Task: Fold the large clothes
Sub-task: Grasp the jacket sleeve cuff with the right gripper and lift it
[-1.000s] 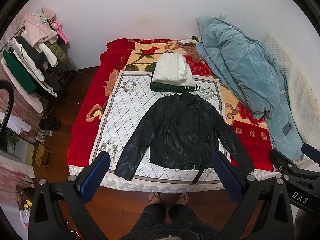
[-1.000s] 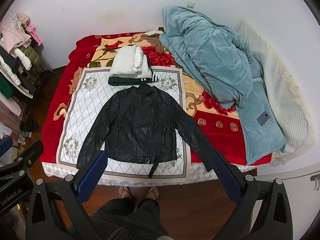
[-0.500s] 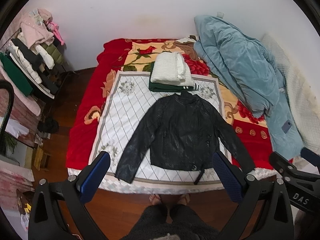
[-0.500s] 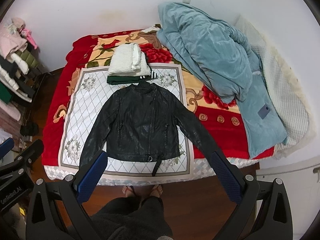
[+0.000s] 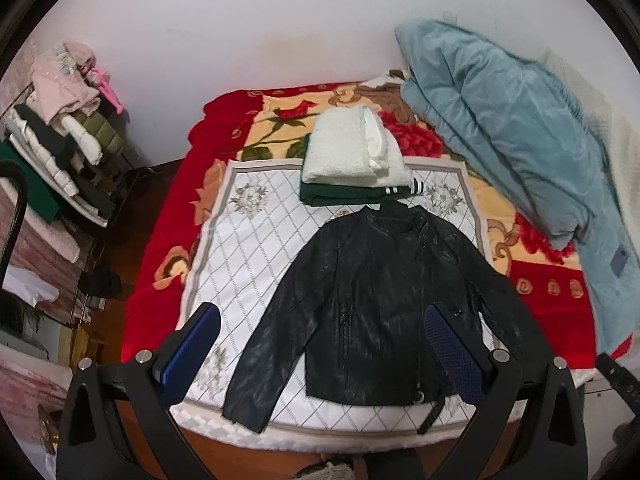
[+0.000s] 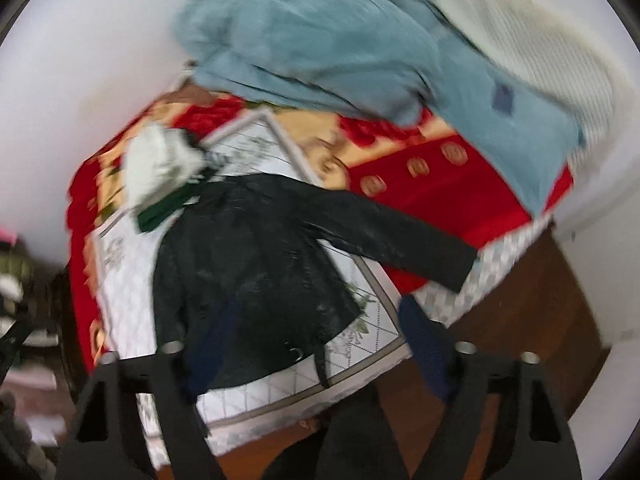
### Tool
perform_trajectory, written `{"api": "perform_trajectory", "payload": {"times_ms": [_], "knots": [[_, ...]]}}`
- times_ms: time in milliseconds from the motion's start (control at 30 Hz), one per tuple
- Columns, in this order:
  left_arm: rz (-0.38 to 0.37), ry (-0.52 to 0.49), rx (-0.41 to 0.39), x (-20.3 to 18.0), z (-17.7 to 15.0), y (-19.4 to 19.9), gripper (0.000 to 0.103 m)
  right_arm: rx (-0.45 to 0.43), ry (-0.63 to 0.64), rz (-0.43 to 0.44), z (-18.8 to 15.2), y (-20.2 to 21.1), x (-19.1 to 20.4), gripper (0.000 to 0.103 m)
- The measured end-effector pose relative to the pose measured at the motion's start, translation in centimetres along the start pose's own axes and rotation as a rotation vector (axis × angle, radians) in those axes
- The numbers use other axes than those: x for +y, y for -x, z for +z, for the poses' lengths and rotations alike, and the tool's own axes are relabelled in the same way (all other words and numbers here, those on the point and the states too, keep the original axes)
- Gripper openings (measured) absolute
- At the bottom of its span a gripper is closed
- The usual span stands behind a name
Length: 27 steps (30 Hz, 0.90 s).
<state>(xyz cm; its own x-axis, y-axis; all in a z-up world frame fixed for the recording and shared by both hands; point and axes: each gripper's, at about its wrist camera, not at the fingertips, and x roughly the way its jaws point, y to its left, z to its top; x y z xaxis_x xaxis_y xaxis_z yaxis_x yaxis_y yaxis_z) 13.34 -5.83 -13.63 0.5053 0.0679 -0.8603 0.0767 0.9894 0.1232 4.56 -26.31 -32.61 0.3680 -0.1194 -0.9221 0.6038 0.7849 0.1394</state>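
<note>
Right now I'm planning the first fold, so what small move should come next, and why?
Probably lower the right gripper toward the black jacket's sleeve cuff near the bed edge. The jacket lies flat and unfolded with both sleeves spread, both grippers are open and hold nothing, and the right view is blurred and tilted that way.

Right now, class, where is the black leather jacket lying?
In the left wrist view, the black jacket lies flat on the white quilted cloth, just below the folded white and green stack.
</note>
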Motion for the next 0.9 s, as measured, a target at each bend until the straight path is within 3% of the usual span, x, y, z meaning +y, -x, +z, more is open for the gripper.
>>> {"api": "perform_trajectory", "payload": {"times_ms": [233, 400, 567, 733, 767, 800, 833, 900], "knots": [[0.082, -0.078, 0.115, -7.0, -1.5, -11.4, 0.103, 0.164, -0.289, 0.112, 1.3, -18.6, -10.4, 0.075], [0.084, -0.094, 0.202, -11.8, -2.9, -18.8, 0.103, 0.254, -0.580, 0.143, 0.3, -30.6, -18.9, 0.075], [0.093, -0.118, 0.271, -16.5, -4.8, -25.8, 0.103, 0.308, -0.855, 0.096, -2.3, -37.7, -26.3, 0.075], [0.066, -0.168, 0.320, -20.8, -6.8, -30.8, 0.103, 0.286, -0.984, 0.066, -4.0, -42.0, -31.1, 0.075], [0.061, -0.181, 0.324, -21.7, -6.8, -31.7, 0.103, 0.270, -1.006, 0.077, -4.2, -42.4, -31.6, 0.069], [0.056, -0.193, 0.327, -22.4, -6.9, -32.3, 0.103, 0.250, -1.031, 0.080, -4.4, -42.3, -31.8, 0.052], [0.047, -0.209, 0.333, -23.3, -7.2, -32.9, 0.103, 0.213, -1.066, 0.073, -4.8, -42.0, -32.2, 0.046], [0.032, -0.228, 0.335, -24.5, -7.5, -33.5, 0.103, 0.119, -1.101, 0.054, -5.1, -40.8, -32.6, 0.020]]}}
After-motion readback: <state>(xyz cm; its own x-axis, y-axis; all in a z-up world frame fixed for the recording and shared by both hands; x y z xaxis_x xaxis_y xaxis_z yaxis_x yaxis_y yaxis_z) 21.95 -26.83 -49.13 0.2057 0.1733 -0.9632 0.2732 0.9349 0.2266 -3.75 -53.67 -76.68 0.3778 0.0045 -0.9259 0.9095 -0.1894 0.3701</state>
